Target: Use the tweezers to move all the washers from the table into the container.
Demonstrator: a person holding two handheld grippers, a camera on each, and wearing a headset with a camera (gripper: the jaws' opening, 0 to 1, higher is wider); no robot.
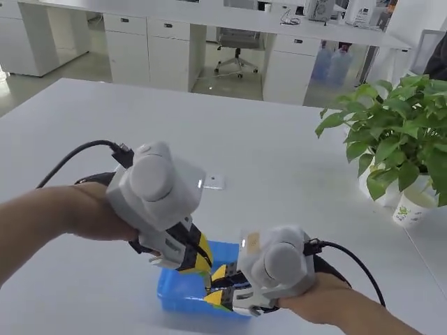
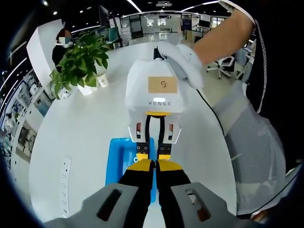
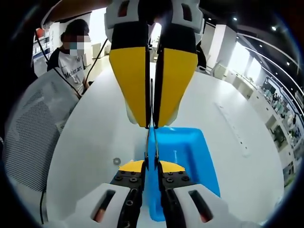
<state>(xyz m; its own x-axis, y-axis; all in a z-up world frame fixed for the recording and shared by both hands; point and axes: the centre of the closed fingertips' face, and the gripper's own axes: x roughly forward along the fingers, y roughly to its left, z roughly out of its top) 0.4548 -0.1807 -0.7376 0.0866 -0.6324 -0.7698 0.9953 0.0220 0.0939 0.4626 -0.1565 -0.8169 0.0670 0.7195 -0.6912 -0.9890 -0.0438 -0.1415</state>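
- Low in the centre of the head view, the left gripper (image 1: pixel 199 258) and the right gripper (image 1: pixel 218 287) meet tip to tip over the blue container (image 1: pixel 174 289), which sits on the white table (image 1: pixel 279 153).
- Up the middle of the right gripper view, the thin metal tweezers (image 3: pixel 153 142) run from the right gripper's yellow tips into the slit between the left gripper's jaws at the top of the frame.
- Right gripper: jaws drawn in to a narrow gap, pinching the tweezers.
- Left gripper: in its own view the yellow tips are pressed together; in the right gripper view they close on the tweezers' upper part.
- Left of the container's edge in the right gripper view, one washer (image 3: pixel 117 161) lies flat on the table, apart from the container and the tweezers.
- At the right edge of the head view stands a potted plant (image 1: pixel 398 132).
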